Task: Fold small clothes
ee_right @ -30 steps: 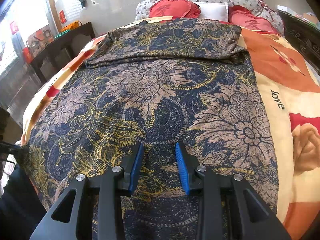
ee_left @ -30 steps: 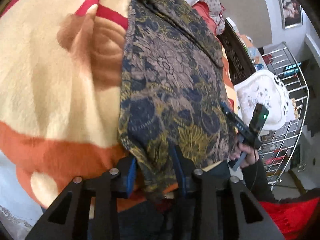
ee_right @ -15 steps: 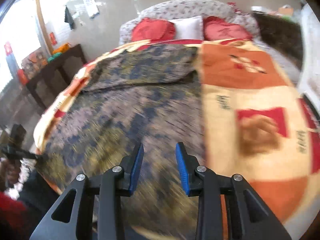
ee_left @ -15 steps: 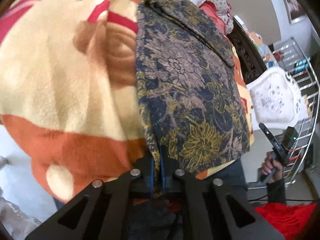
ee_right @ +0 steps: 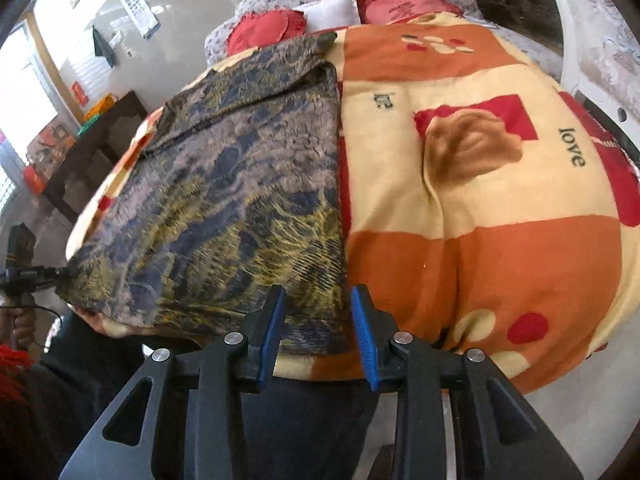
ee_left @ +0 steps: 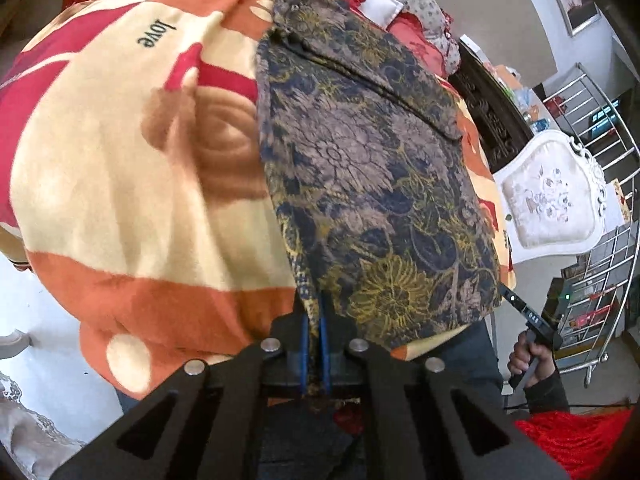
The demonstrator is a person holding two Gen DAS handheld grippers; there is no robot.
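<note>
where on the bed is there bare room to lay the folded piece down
Free: the blanket between the floral garment's long edge and the "love" lettering, down to the orange band. Crowded: the garment's half and the pillows at the head.

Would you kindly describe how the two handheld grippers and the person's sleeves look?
The left gripper and the right gripper have black angular frames with silver screws and blue ribbed pads. The sleeves are dark; a thin black cable runs by one handle.

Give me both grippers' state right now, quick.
Left gripper: shut on the near edge of the floral garment.
Right gripper: open, holding nothing, fingers over the garment's near corner.
</note>
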